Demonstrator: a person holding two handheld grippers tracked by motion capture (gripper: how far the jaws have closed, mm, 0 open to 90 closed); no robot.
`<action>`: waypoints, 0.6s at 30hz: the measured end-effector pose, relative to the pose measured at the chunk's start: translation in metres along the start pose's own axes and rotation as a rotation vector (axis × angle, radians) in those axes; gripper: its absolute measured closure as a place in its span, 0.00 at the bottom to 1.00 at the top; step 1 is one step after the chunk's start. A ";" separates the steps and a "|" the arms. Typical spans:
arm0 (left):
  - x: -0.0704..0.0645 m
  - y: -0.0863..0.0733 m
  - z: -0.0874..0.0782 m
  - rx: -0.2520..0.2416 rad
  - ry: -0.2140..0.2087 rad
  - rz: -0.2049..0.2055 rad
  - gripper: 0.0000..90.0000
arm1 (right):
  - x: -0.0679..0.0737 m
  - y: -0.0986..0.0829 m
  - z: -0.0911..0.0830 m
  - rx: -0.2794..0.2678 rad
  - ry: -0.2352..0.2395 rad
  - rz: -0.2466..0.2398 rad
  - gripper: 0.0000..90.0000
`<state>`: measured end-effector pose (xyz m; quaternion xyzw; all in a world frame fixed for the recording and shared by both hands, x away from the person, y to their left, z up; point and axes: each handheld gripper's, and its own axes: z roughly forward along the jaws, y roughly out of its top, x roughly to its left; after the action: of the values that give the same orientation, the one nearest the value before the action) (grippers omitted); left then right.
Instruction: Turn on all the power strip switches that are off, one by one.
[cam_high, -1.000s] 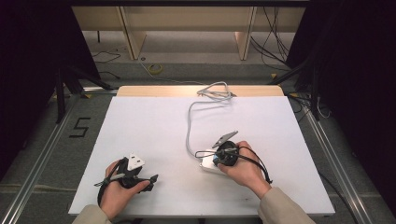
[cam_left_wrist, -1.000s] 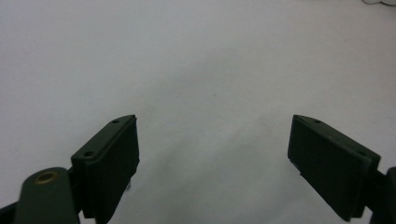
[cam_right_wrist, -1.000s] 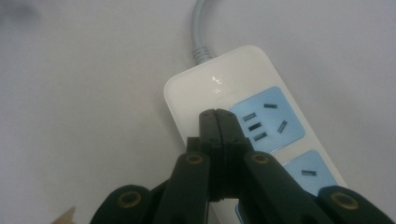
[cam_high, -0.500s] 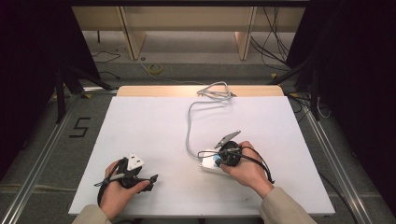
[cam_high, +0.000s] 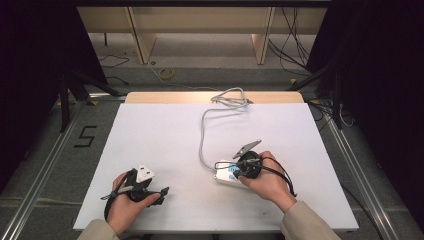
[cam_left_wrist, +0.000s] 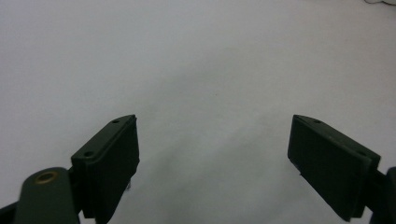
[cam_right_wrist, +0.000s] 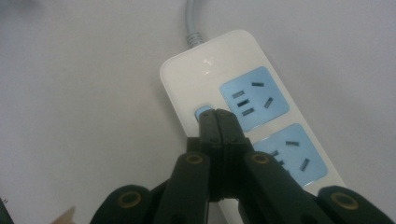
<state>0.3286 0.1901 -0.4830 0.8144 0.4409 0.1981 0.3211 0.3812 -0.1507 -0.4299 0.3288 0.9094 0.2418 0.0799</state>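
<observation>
The right claw (cam_right_wrist: 217, 116), its jaws pressed together with nothing between them, sets its joined tips on the small blue switch (cam_right_wrist: 202, 112) of a white power strip (cam_right_wrist: 210, 65) lying on the white worktop (cam_high: 150, 135) near the person's right hand (cam_high: 270, 182). The step looks like a push on that switch: press straight down, centred on the button, lightly enough that the strip does not skid toward its 2 blue sockets (cam_right_wrist: 254, 95). The grey cord (cam_high: 202, 130) loops toward the far edge. The left claw (cam_left_wrist: 215, 154) rests low over bare worktop, jaws wide apart and holding nothing.
</observation>
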 end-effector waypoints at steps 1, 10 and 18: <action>0.000 0.000 0.000 0.000 0.000 0.000 0.18 | 0.000 0.000 0.000 0.001 0.000 0.001 1.00; 0.000 0.000 0.000 0.000 0.001 0.000 0.18 | -0.003 -0.004 -0.006 0.000 -0.009 0.009 1.00; 0.000 0.000 0.000 -0.002 0.003 -0.005 0.18 | -0.005 -0.008 -0.011 0.010 -0.017 0.008 1.00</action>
<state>0.3285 0.1901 -0.4831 0.8128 0.4430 0.1991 0.3217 0.3773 -0.1630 -0.4247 0.3349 0.9085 0.2350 0.0852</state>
